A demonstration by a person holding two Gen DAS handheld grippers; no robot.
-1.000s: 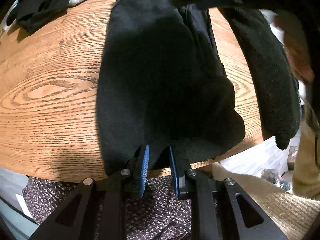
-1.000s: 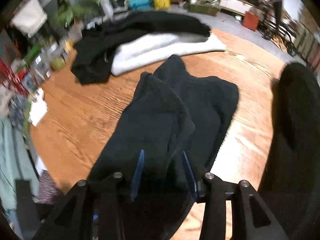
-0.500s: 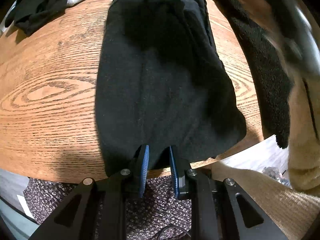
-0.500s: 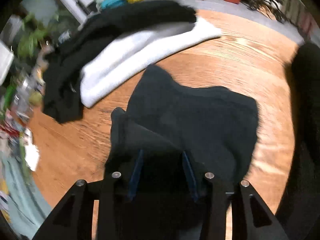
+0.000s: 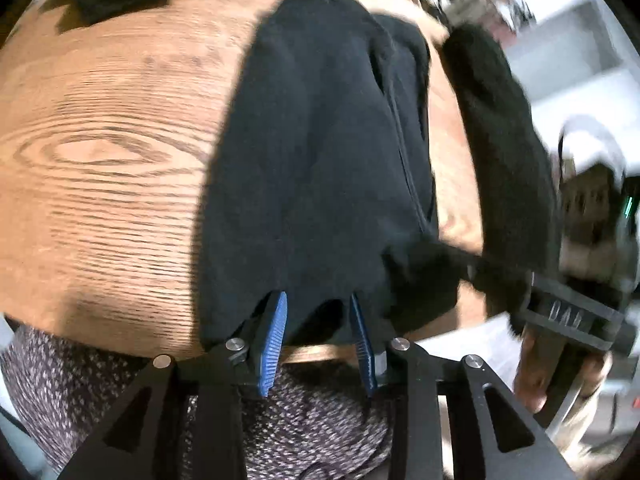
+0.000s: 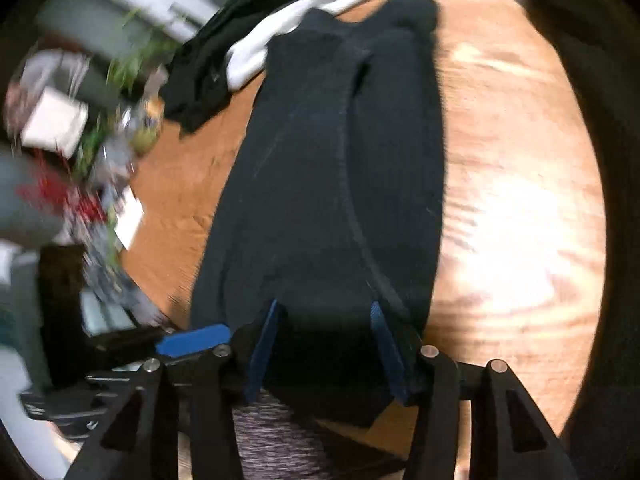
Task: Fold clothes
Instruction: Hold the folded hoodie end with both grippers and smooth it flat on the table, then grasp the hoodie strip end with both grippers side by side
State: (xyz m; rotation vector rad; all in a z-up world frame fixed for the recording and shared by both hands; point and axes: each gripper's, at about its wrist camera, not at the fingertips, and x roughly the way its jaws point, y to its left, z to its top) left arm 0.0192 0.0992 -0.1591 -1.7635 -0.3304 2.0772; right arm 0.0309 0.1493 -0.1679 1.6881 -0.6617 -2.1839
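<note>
A black garment (image 5: 320,152) lies folded lengthwise on the round wooden table (image 5: 112,168), stretching from the far side to the near edge; it also shows in the right wrist view (image 6: 332,184). My left gripper (image 5: 318,308) has its blue pads on either side of the garment's near hem, shut on it at the table edge. My right gripper (image 6: 324,316) holds the near end of the same garment between its pads, right beside the left gripper, whose blue pad (image 6: 194,338) shows at the left. The right gripper's body (image 5: 568,312) shows in the left wrist view.
A pile of black clothing (image 6: 224,64) and a white cloth (image 6: 272,40) lie at the table's far side. A dark fleece sleeve (image 5: 504,128) hangs at the right. A speckled rug (image 5: 312,424) lies below the table edge. Plants and clutter (image 6: 80,152) stand left.
My right gripper has carried the far end of the garment back over itself to the near edge, beside the left gripper. The left gripper has stayed on the near hem.
</note>
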